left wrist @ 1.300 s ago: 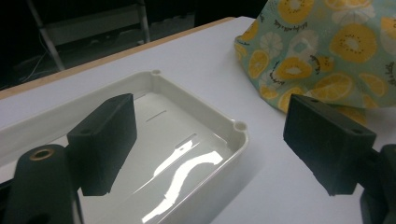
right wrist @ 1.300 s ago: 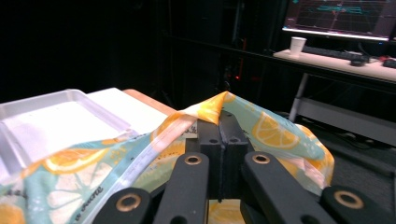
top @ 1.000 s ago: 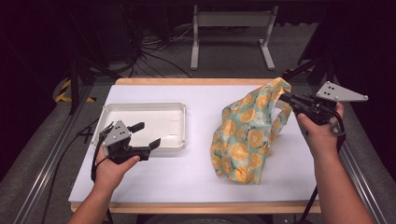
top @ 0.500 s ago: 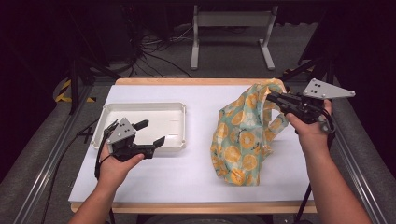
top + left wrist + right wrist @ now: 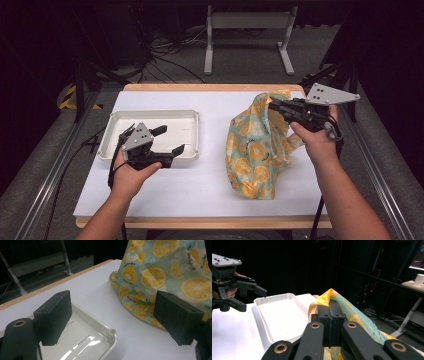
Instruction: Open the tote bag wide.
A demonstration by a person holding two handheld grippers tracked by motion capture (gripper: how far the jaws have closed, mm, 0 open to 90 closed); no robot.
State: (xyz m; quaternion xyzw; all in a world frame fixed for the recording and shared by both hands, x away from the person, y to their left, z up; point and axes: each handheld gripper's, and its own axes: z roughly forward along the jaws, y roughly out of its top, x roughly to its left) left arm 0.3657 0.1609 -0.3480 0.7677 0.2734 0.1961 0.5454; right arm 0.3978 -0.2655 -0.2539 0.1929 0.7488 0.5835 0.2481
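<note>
Since a second ago, the right gripper (image 5: 274,103) has carried its pinched edge of the citrus-print cloth (image 5: 255,145) leftward, toward the white tray (image 5: 150,116), and the cloth's hanging folds have followed while its lower part rests on the table (image 5: 200,195). Its jaws are pressed together on a yellow fold of the fabric, seen close in the right gripper view (image 5: 329,322). Just in front of the tray's near right corner, the left gripper (image 5: 170,140) hovers with jaws spread and nothing between them; the cloth lies to the tray's right, near but apart.
</note>
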